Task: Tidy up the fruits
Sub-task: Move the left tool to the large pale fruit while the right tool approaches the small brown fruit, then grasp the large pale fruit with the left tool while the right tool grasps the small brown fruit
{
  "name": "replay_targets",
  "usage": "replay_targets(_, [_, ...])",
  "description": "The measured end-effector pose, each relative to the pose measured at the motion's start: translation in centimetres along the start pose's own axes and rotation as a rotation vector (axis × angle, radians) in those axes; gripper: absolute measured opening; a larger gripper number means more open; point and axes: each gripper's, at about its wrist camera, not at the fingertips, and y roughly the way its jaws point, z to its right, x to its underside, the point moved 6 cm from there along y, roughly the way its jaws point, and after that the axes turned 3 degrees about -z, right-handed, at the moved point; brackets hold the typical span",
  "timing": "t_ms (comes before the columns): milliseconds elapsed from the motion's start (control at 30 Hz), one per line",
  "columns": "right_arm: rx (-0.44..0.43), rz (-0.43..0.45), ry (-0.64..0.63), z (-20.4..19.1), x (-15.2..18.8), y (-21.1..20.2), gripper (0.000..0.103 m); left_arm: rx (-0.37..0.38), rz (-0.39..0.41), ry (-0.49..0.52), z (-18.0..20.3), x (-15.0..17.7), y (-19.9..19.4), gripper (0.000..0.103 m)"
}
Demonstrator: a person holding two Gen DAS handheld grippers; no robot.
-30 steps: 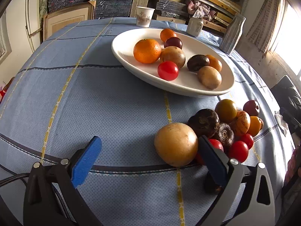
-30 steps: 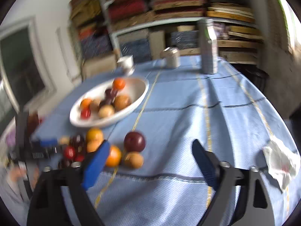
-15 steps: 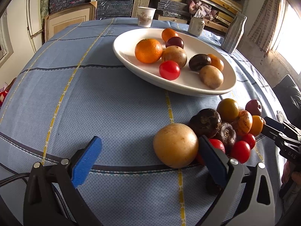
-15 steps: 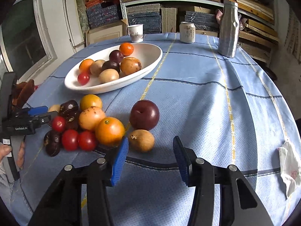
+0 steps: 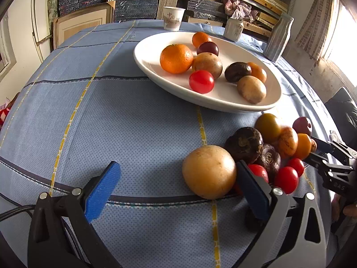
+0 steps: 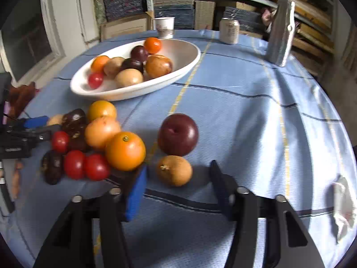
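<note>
Two tools over desk [image 5: 133, 122], left tool [image 5: 176, 187] wide, right tool [image 6: 178, 183] opening around small brown fruit [image 6: 174, 170], plate [image 6: 178, 76] at 11 o'clock.

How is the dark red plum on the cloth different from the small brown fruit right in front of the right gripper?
The plum is dark red, smooth and glossy; the brown fruit is tan and matte. The plum looks larger and rounder, the brown fruit smaller and more oval. The plum lies farther from the right gripper, whose jaws are opening with the brown fruit just ahead of them, untouched. Both lie on the blue tablecloth, outside the white bowl.

one bowl [image 5: 156, 67] (seven fruits inside), one cup [image 5: 173, 21].
</note>
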Motion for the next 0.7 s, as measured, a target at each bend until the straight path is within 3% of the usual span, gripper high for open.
replay_targets(167, [0.0, 0.006, -0.004, -0.2, 0.0, -0.2, 0.066, -0.012, 0.004, 0.007, 0.1, 0.0, -0.1, 0.099])
replay_targets(267, [0.014, 0.006, -0.023, -0.6, 0.0, -0.2, 0.058, -0.049, 0.022, 0.037, 0.6, 0.0, -0.5, 0.099])
replay_targets(333, [0.014, 0.011, -0.028, -0.7, 0.0, -0.3, 0.04, -0.078, 0.038, 0.068, 1.0, 0.0, -0.9, 0.096])
replay_targets(367, [0.013, 0.013, -0.031, -0.7, 0.0, -0.3, 0.036, -0.081, 0.045, 0.082, 1.2, 0.0, -1.1, 0.094])
replay_targets(500, [0.015, 0.015, -0.027, -0.5, -0.1, -0.3, 0.035, -0.062, 0.058, 0.118, 2.0, 0.1, -1.5, 0.073])
replay_targets(600, [0.026, 0.014, -0.038, -0.6, -0.1, -0.2, 0.034, -0.003, 0.061, 0.145, 2.8, 0.2, -1.7, 0.046])
replay_targets(700, [0.02, 0.015, -0.045, -0.8, -0.1, -0.2, 0.03, -0.006, 0.067, 0.157, 3.2, 0.3, -1.7, 0.046])
